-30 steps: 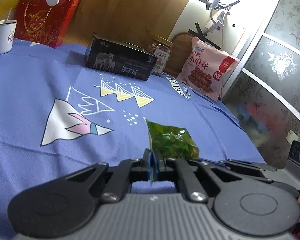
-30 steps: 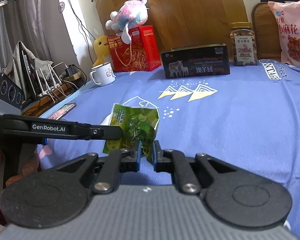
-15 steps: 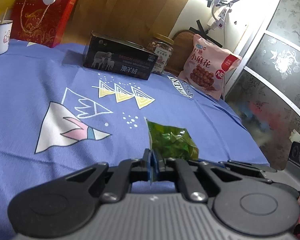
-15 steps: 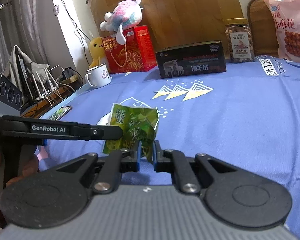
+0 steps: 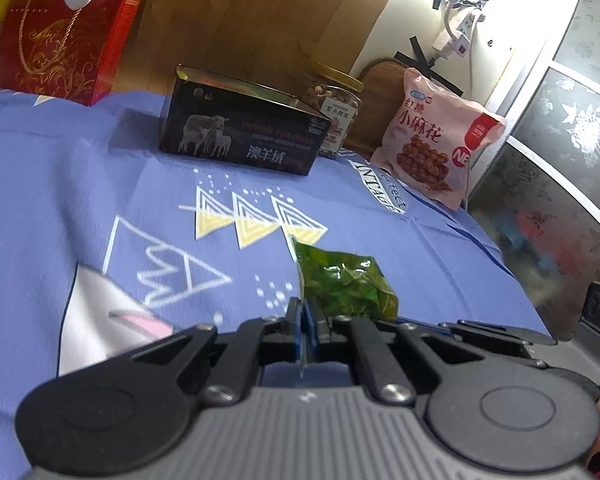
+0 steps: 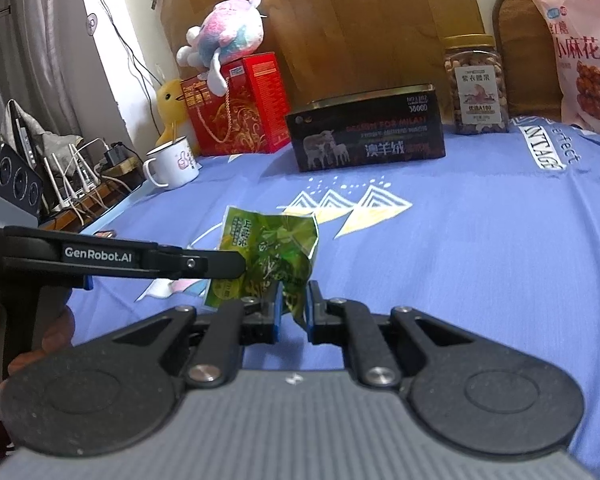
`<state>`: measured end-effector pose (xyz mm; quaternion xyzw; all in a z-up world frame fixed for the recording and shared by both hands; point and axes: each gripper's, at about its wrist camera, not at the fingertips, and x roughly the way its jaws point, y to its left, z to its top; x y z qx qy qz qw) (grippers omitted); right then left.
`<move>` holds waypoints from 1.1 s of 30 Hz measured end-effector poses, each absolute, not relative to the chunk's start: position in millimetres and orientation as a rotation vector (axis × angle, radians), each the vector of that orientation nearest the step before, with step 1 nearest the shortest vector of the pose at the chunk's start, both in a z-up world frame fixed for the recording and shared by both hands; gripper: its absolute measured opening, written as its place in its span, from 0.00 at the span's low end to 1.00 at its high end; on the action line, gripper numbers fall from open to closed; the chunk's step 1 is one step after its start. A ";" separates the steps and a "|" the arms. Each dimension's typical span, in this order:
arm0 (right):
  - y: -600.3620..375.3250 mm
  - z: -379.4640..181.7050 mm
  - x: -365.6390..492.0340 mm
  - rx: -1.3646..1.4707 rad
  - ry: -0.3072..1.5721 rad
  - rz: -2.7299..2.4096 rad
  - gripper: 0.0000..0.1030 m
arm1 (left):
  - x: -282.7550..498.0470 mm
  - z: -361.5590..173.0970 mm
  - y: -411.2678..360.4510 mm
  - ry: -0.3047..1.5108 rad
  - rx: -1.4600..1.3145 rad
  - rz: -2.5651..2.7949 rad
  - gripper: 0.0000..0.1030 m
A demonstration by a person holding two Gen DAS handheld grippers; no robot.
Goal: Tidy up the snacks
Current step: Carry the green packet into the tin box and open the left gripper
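Observation:
A small green snack packet is held above the blue cloth by both grippers. My left gripper is shut on the packet's left edge. My right gripper is shut on its lower right corner; the packet shows its printed face in the right wrist view, with the left gripper's arm reaching in from the left. A pink snack bag leans at the far right, and it also shows in the right wrist view. A nut jar stands beside it.
A black tin box stands at the back middle of the blue cloth. A red gift box with a plush toy on top, a yellow duck and a white mug stand at the back left. Cables lie off the left edge.
Both grippers have moved forward together with the green packet, so the back-row boxes look closer. Both still grip it.

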<state>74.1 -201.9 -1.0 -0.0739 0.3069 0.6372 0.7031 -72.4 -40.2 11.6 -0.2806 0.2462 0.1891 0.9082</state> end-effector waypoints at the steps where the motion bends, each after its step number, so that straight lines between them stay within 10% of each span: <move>1: -198.4 -0.9 76.6 -0.165 0.683 1.417 0.14 | -69.5 12.0 -36.2 0.509 -0.580 0.391 0.03; 33: -3.3 39.9 224.3 -0.225 0.465 1.401 0.19 | 110.7 68.7 150.7 0.491 -0.402 0.529 0.07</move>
